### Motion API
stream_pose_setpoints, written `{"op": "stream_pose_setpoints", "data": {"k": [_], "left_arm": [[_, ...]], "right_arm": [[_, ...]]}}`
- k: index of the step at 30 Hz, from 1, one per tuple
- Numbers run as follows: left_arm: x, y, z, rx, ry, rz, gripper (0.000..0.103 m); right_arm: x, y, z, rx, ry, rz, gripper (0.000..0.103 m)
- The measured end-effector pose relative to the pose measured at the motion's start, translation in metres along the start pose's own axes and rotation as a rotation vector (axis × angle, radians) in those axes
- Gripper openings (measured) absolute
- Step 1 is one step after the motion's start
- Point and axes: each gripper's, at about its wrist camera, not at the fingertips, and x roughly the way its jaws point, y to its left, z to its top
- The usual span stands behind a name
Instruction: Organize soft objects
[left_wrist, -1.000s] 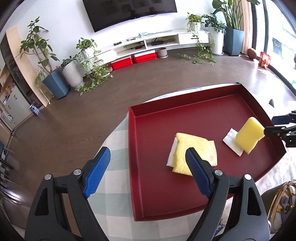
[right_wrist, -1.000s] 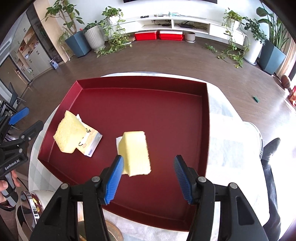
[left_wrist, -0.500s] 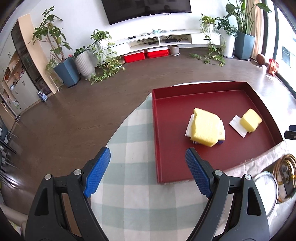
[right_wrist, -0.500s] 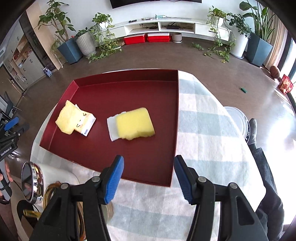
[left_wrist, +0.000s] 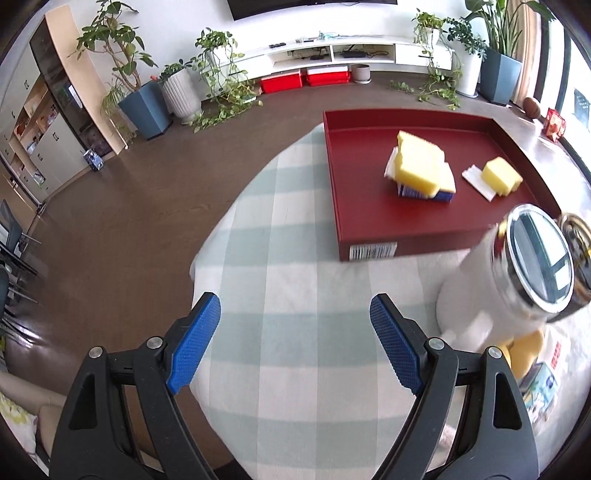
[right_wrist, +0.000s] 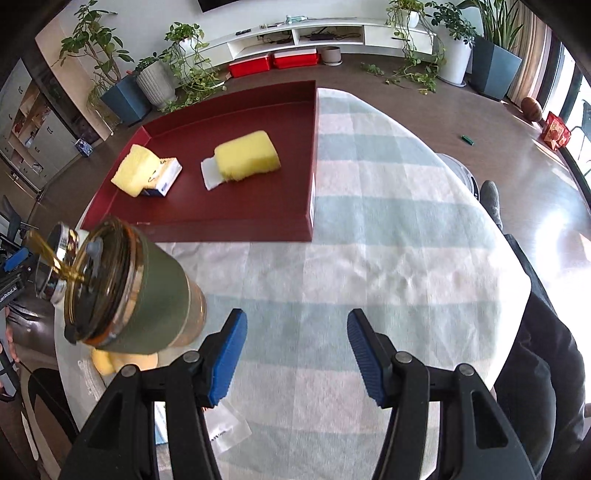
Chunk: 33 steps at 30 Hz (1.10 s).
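A dark red tray (left_wrist: 369, 229) (right_wrist: 236, 230) lies on the checked tablecloth. Inside it, one yellow sponge (left_wrist: 421, 166) (right_wrist: 135, 170) rests on a blue-and-white packet, and a second yellow sponge (left_wrist: 500, 175) (right_wrist: 247, 157) sits on a white sheet. My left gripper (left_wrist: 295, 343) hangs open over bare cloth, nearer to me than the tray, nothing between its blue pads. My right gripper (right_wrist: 297, 354) is open too, over the cloth in front of the tray's near right corner. More yellow sponge (left_wrist: 524, 352) (right_wrist: 107, 360) shows under the containers at the table's near edge.
A white jar with a chrome-rimmed lid (left_wrist: 517, 273) and a green tumbler (right_wrist: 140, 291) stand at the table's near edge, close to both grippers. Packets (left_wrist: 539, 387) lie beside them. A person's dark trouser leg (right_wrist: 535, 369) is at the right; plants and a TV bench line the far wall.
Both grippers have drawn back from over the tray toward the table's near edge. The right gripper let go of the second yellow sponge, which now lies in the tray. The jar and tumbler came into view.
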Motion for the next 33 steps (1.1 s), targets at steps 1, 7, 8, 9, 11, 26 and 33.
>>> {"op": "stream_pose_setpoints", "data": {"k": [1, 7, 8, 9, 11, 26, 33], "left_arm": [[-0.001, 0.000, -0.005, 0.000, 0.005, -0.001, 0.083], [-0.008, -0.007, -0.036, 0.012, 0.027, -0.010, 0.083], [-0.007, -0.009, -0.040, 0.017, 0.035, -0.008, 0.083], [-0.007, -0.010, -0.044, 0.021, 0.042, -0.003, 0.083], [-0.006, -0.011, -0.053, 0.026, 0.056, 0.006, 0.083], [-0.033, -0.052, -0.093, 0.080, 0.070, -0.089, 0.083], [-0.039, -0.085, -0.091, 0.128, 0.080, -0.134, 0.083]], "right_arm": [[-0.001, 0.000, -0.007, 0.004, 0.004, 0.001, 0.060], [-0.007, 0.003, -0.039, 0.025, 0.009, 0.019, 0.060], [-0.008, 0.004, -0.044, 0.028, 0.010, 0.023, 0.060], [-0.009, 0.005, -0.049, 0.028, 0.012, 0.026, 0.061], [-0.010, 0.007, -0.058, 0.028, 0.015, 0.025, 0.061], [-0.012, 0.041, -0.097, -0.027, 0.037, 0.054, 0.064], [-0.023, 0.074, -0.107, -0.096, 0.031, 0.093, 0.065]]}}
